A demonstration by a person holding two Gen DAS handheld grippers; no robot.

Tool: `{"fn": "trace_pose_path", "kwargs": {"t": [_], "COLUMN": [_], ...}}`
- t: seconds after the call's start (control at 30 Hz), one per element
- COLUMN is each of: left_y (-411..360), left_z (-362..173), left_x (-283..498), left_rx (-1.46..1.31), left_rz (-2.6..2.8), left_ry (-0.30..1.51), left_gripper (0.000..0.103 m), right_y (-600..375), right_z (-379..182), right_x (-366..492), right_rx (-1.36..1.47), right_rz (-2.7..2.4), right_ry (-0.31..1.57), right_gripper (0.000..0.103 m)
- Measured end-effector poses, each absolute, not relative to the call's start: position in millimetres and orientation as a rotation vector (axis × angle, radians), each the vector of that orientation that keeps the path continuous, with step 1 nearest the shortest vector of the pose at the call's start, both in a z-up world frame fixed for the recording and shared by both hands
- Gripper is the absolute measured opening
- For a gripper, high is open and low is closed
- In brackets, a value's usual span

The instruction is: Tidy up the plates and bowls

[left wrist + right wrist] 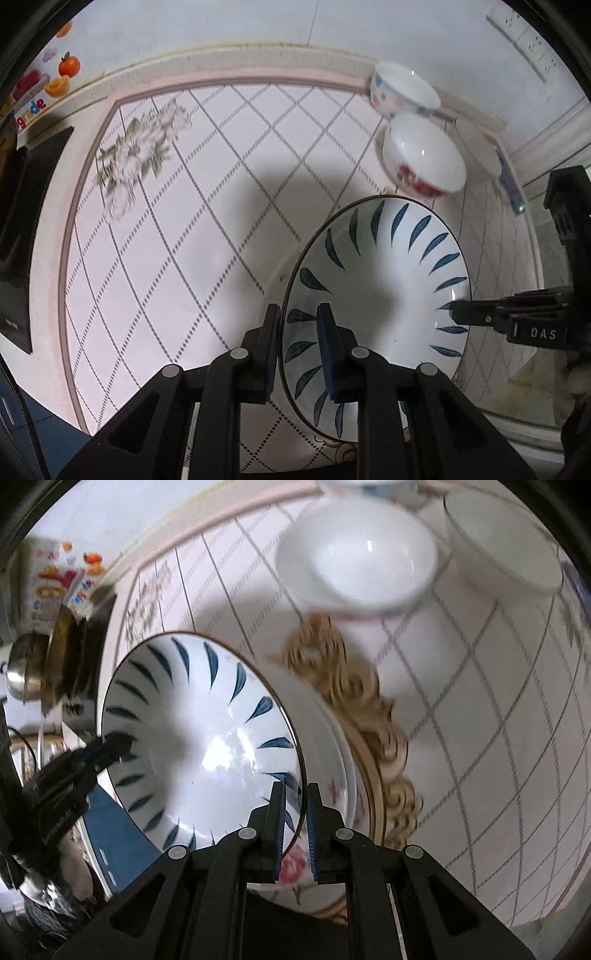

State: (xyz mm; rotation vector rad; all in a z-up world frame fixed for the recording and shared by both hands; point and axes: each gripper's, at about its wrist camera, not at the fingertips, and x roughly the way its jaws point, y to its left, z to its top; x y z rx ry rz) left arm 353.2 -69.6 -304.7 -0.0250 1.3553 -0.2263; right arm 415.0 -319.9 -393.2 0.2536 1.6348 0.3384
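The blue-leaf plate (376,295) is held tilted above the desk (192,206), pinched at opposite edges. The left hand-held gripper (299,354) straddles its near rim, one pad inside and one outside, narrowed onto it. The right hand-held gripper (295,823) does the same on the far rim, its jaws drawn in close around the edge. Under the plate, in the right wrist view, sits a flowered plate (325,812) atop a gold-scrolled plate (384,738). Two bowls stand nearby: a red-flowered bowl (423,158) and a pastel-dotted bowl (402,90) behind it.

The main risk is probably a slip: the glazed rim is thin and smooth, and uneven pull between the two hands could twist it free, dropping it onto the stack below and chipping both. Swinging it wide could also clip the red-flowered bowl just beside it.
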Motion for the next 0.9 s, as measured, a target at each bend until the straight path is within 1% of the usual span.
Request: {"fn": "trace_pose_path", "kwargs": {"t": [0.17,0.9], "left_y": [-76.1,-78.6], "left_z": [-317.2,-333.2], "left_x": [346.8,348.3], "left_rx": [-0.007,0.028], "left_rz": [-0.209,-0.157], "left_ry": [1.365,1.397], "left_gripper": [0.018,0.018], "right_y": [-325.8,-326.2], "right_z": [-406.6,-409.5], "right_x": [398.2,391.1], "right_rx": [0.246,0.282], "right_rz": [0.327,0.311], "right_ry": [1.639,1.605], "right_gripper": [0.012,0.012]}}
